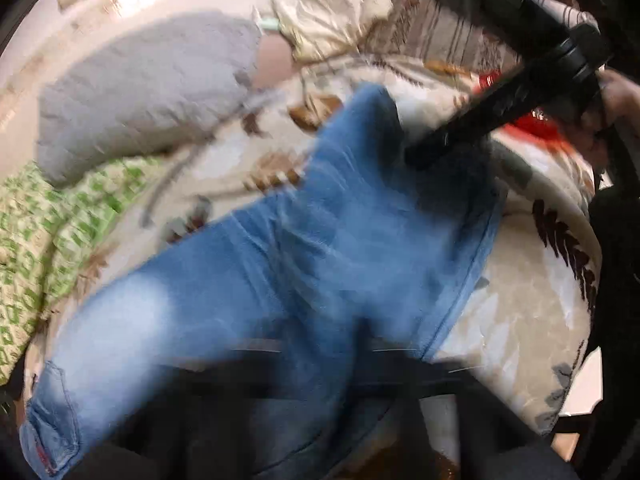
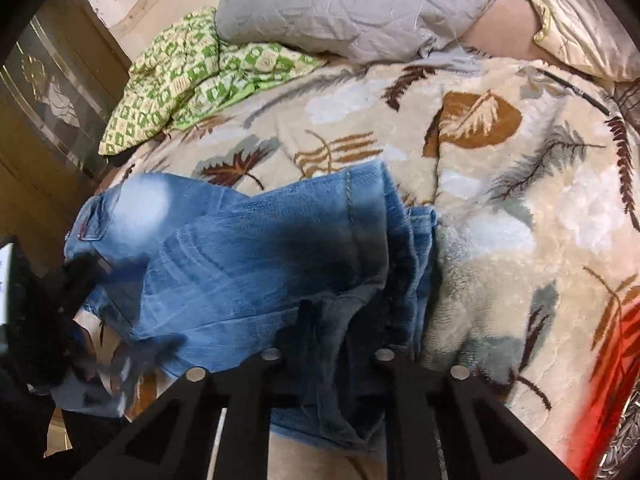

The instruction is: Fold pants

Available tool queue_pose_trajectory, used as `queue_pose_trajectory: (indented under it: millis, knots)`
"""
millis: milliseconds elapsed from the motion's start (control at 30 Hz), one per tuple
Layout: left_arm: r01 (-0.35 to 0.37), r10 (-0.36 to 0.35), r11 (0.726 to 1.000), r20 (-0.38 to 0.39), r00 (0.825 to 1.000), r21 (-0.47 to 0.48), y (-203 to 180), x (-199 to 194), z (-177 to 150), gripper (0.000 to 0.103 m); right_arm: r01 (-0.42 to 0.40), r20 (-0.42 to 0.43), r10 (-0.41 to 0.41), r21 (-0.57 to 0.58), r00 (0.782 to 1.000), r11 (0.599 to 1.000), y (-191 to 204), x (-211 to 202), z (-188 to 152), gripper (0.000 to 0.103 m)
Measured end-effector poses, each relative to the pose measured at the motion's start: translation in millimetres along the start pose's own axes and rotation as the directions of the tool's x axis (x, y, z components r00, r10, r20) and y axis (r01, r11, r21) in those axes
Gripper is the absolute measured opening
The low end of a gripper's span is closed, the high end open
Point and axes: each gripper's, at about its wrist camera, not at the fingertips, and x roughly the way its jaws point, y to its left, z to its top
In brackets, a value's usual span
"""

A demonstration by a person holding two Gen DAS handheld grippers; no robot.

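Blue denim pants lie partly folded on a leaf-patterned blanket. My right gripper is at their near end, shut on a bunch of denim that fills the gap between its black fingers. In the left wrist view the pants run from the lower left up to the middle, where the right gripper meets them. My left gripper is a dark blur at the bottom, shut with denim over and between its fingers. From the right wrist view, the left gripper sits at the pants' pocket end.
A grey pillow, a green patterned quilt and a cream pillow lie at the far side of the bed. A brown wooden door stands at the left. A hand holds the right gripper.
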Motion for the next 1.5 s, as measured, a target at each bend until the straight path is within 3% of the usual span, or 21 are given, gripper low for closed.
queue_pose_trajectory:
  millis: [167,300,433,533,700,767,800,833,867,900,933,1000,1033,1067,1167,1300,1367,1500]
  knots:
    - [0.021,-0.02,1.0,0.055,0.998,-0.005,-3.0,-16.6,-7.8,0.003,-0.013,0.064,0.017,-0.065,0.998,0.998,3.5,-30.2,-12.0,0.008]
    - [0.02,-0.024,0.998,0.081,0.996,0.052,-13.5,-29.0,-17.7,0.003,-0.021,0.087,0.036,-0.164,0.996,0.986,12.2,-53.2,-36.6,0.007]
    - [0.051,-0.051,0.993,-0.009,0.999,0.107,-27.1,-13.6,-28.8,0.004,-0.016,-0.045,0.007,-0.186,0.999,0.982,16.4,-43.7,-64.2,0.007]
    - [0.061,-0.059,0.995,-0.019,0.998,0.075,-26.2,-8.0,-30.1,0.004,0.009,-0.159,-0.034,-0.159,0.987,0.987,15.1,-20.3,-76.5,0.007]
    - [0.059,-0.057,0.996,-0.03,0.998,0.073,-27.3,-6.1,-29.3,0.004,0.028,-0.181,-0.051,-0.13,0.982,0.991,14.7,-13.5,-76.6,0.007]
    - [0.043,-0.041,0.997,-0.026,0.999,0.069,-27.5,-6.6,-28.8,0.01,0.026,-0.177,-0.049,-0.127,0.983,0.992,14.4,-14.4,-76.3,0.009]
    - [0.031,-0.029,0.998,-0.025,0.999,0.063,-25.7,-8.5,-30.2,0.022,0.022,-0.173,-0.042,-0.116,0.984,0.993,14.1,-16.4,-76.4,0.009]
    - [0.005,-0.004,0.999,-0.026,1.0,0.048,-23.3,-12.1,-29.7,0.047,0.02,-0.17,-0.037,-0.104,0.985,0.994,14.1,-19.3,-77.1,0.011]
    - [-0.03,0.031,0.999,-0.034,0.999,0.023,-17.4,-16.8,-27.9,0.066,0.018,-0.165,-0.034,-0.096,0.986,0.995,14.7,-23.9,-78.2,0.013]
    - [-0.021,0.02,1.0,-0.03,0.999,-0.016,-8.8,-24.8,-25.5,0.091,0.017,-0.158,-0.031,-0.092,0.987,0.996,16.6,-28.8,-79.9,0.014]
    - [0.028,-0.028,0.998,0.005,1.0,-0.052,-0.7,-34.8,-23.3,0.096,0.012,-0.138,-0.023,-0.082,0.99,0.997,16.8,-38.2,-81.9,0.018]
    - [0.09,-0.084,0.992,0.069,0.994,-0.091,11.0,-50.6,-16.2,0.096,-0.001,-0.103,-0.006,-0.07,0.995,0.998,15.2,-50.9,-86.4,0.033]
    - [0.105,-0.096,0.989,0.088,0.992,-0.106,17.4,-56.2,-9.4,0.096,-0.01,-0.077,0.006,-0.055,0.997,0.998,14.1,-58.7,-88.5,0.059]
    - [0.124,-0.113,0.985,0.101,0.988,-0.118,23.8,-59.8,0.5,0.096,-0.015,-0.049,0.013,-0.036,0.999,0.999,12.6,-65.2,-90.6,0.079]
    - [0.204,-0.192,0.971,0.104,0.976,-0.12,32.9,-52.4,33.2,0.096,-0.051,0.035,0.051,0.018,0.998,0.999,9.8,-77.4,-94.4,0.08]
    - [0.309,-0.309,0.944,0.025,0.951,-0.115,23.9,-16.6,82.1,0.096,-0.059,0.084,0.053,0.075,0.995,0.995,9.3,-69.9,-100.2,0.08]
    - [0.386,-0.394,0.913,-0.045,0.918,-0.133,13.8,11.8,109.4,0.096,-0.048,0.111,0.037,0.089,0.993,0.995,10.4,-65.3,-102.3,0.08]
    - [0.438,-0.468,0.877,-0.144,0.872,-0.197,-3.7,52.3,144.5,0.096,0.009,0.162,-0.026,0.1,0.986,0.995,14.6,-54.4,-107.6,0.08]
